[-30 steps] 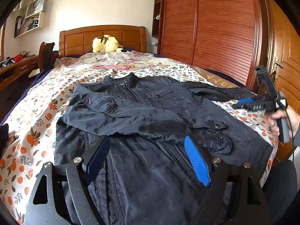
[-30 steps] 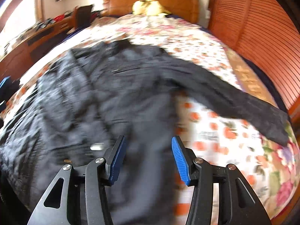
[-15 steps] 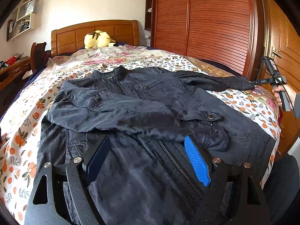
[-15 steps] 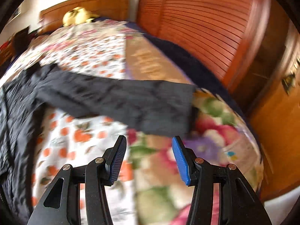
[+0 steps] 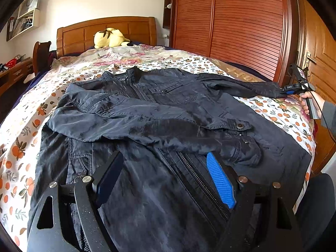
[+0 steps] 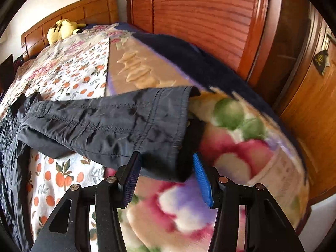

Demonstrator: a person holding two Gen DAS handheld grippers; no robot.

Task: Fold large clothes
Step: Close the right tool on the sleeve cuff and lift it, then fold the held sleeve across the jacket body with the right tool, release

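A dark navy jacket (image 5: 168, 113) lies face up on the bed, one sleeve folded across its chest, the other sleeve (image 5: 247, 86) stretched out to the right. My left gripper (image 5: 166, 178) is open, hovering over the jacket's lower front by the zipper. My right gripper (image 6: 166, 174) is open, its jaws on either side of the cuff (image 6: 168, 126) of the stretched sleeve at the bed's right edge. It also shows in the left wrist view (image 5: 294, 88), held in a hand.
The bed has an orange-print sheet (image 5: 25, 130) and a floral blanket (image 6: 241, 147). A yellow plush toy (image 5: 110, 37) sits by the wooden headboard (image 5: 105, 29). A wooden wardrobe (image 5: 241, 25) and door (image 5: 321, 48) stand close on the right.
My right gripper swung from over the jacket body out to the right sleeve and closed in on its cuff. My left gripper stayed over the jacket's lower front, still open.
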